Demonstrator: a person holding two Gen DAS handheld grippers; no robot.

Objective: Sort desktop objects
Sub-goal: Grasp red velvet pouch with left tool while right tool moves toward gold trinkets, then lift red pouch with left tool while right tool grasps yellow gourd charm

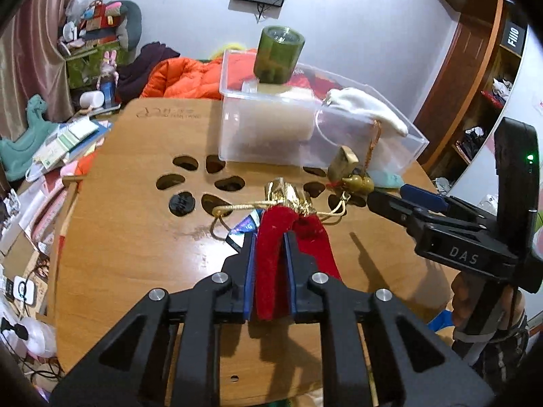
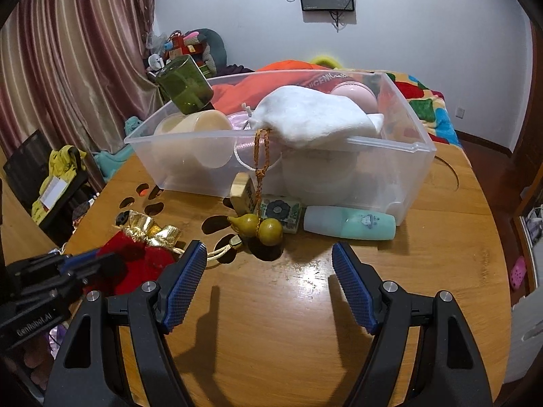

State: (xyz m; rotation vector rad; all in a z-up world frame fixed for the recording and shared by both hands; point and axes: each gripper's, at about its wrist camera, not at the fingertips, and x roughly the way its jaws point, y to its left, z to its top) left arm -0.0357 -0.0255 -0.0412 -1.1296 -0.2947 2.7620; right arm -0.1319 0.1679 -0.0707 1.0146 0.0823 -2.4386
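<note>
While the left gripper (image 1: 269, 264) clamps the red velvet pouch (image 1: 271, 257), the right gripper (image 2: 269, 278), jaws apart, faces the gourd charm (image 2: 261, 227); next, I think, the pouch is lifted into the clear plastic bin (image 2: 417, 146).

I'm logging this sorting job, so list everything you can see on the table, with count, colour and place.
bin: 1, clear, table's far side
green cup: 1, on the bin's left rim
cream cup: 1, lying in bin
white pouch: 1, draped over bin's front rim
gourd charm: 1, yellow, before the bin
tile: 1, tan, against bin
floral box: 1, behind gourds
bottle: 1, mint, lying before bin
red pouch: 1, gold top, in left jaws
left gripper: shut
right gripper: open, empty
</note>
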